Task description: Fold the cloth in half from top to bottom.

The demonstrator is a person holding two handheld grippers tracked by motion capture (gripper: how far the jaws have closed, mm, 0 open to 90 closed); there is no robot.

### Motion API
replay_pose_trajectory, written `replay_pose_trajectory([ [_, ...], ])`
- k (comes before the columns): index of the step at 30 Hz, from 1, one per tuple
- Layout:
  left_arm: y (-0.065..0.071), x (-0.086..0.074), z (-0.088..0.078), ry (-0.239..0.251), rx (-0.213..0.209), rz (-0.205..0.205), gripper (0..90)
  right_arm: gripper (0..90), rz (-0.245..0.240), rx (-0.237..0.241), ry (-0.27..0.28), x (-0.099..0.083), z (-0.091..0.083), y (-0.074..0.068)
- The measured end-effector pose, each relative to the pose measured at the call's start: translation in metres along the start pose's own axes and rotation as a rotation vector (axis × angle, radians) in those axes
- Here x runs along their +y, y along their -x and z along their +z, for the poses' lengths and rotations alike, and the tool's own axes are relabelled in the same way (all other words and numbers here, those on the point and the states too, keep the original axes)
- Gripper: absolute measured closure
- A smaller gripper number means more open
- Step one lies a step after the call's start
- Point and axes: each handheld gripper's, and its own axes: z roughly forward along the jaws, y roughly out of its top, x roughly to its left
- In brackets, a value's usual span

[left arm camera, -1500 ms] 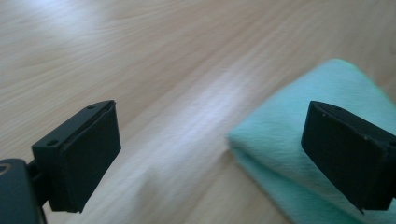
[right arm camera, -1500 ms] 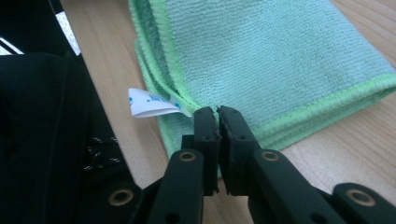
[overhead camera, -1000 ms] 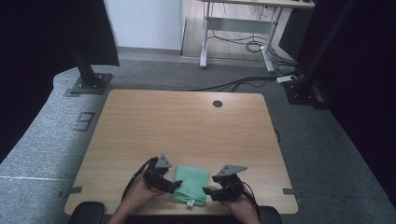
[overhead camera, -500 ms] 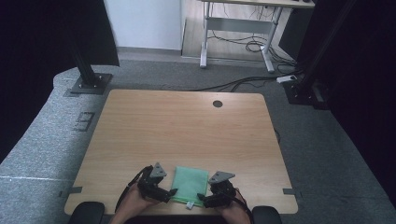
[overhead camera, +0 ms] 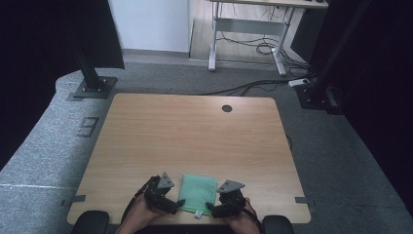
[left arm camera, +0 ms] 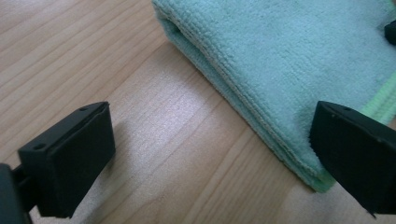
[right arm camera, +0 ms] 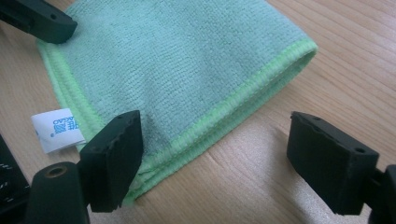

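At the near edge of the table (overhead camera: 195, 126), the person's 2 hands hold the grippers on either side of a folded green cloth (overhead camera: 197, 193). The right gripper (right arm camera: 212, 163) has its jaws spread; they have just been opening, and 1 jaw stands over the cloth's hemmed corner while the other stands over bare wood, neither pad pressing anything. The left gripper (left arm camera: 210, 163) is also spread wide, 1 jaw over bare wood and the other at the cloth's layered edge, pinching nothing. A white tag (right arm camera: 58, 128) sticks out from the cloth's near hem. The cloth lies flat in several layers, its folded spine on the side away from the person, the stitched hems toward the grippers. It looks like light, soft terry: it will sag and drape the moment it is lifted, and the layers may slide apart, though the nap should give the pads good purchase. The best hold is likely at the 2 near corners, each pinch taking only as many layers as are meant to lift. Beyond the cloth the table is plain wood with a cable hole (overhead camera: 227, 107) near the far edge.
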Motion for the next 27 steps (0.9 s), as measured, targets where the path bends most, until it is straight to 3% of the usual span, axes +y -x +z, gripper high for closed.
replay_pose_trajectory([
  [12, -0.004, 0.002, 0.004, 0.019, 0.032, -0.026, 0.0, 14.1, 0.018, -0.019, 0.006, 0.006, 0.007, 0.011],
  [27, -0.027, 0.017, 0.016, 0.023, 0.085, -0.087, 0.0, 14.2, 0.048, -0.054, 0.025, 0.024, 0.025, 0.035],
])
